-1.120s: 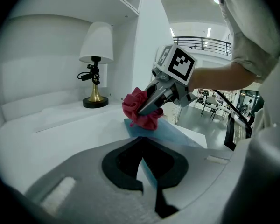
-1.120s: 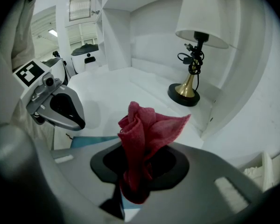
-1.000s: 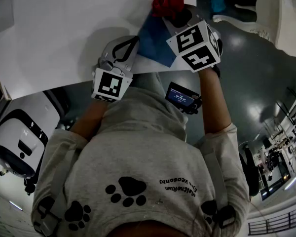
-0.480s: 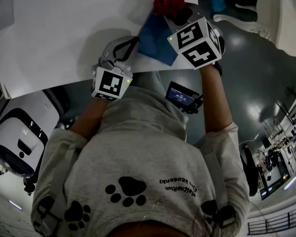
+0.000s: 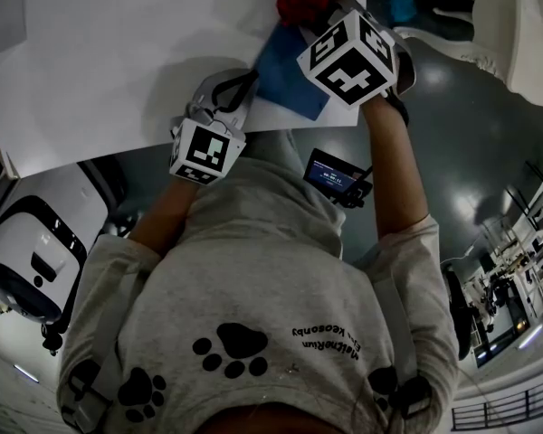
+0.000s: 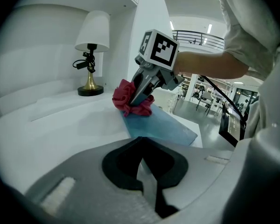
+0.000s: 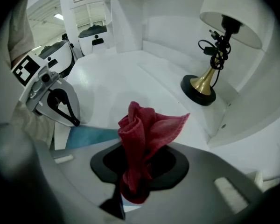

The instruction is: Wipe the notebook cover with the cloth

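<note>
Head view: white table (image 5: 118, 61), blue notebook (image 5: 288, 72) at one o'clock, glossy grey floor (image 5: 471, 143) around.
Right gripper (image 7: 132, 192) pinches a red cloth (image 7: 142, 139) on the notebook; left gripper (image 6: 147, 183) has its jaws pressed together, empty.

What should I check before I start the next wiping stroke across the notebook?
1. Cloth clamped in right gripper: ok.
2. Cloth resting on the blue notebook, at its far end: ok, as far as the left gripper view shows.
3. Left gripper at the notebook's near edge, jaws together: ok.
4. Left gripper actually pinning the notebook: cannot tell.
5. Lamp apart from the notebook: ok.
</note>
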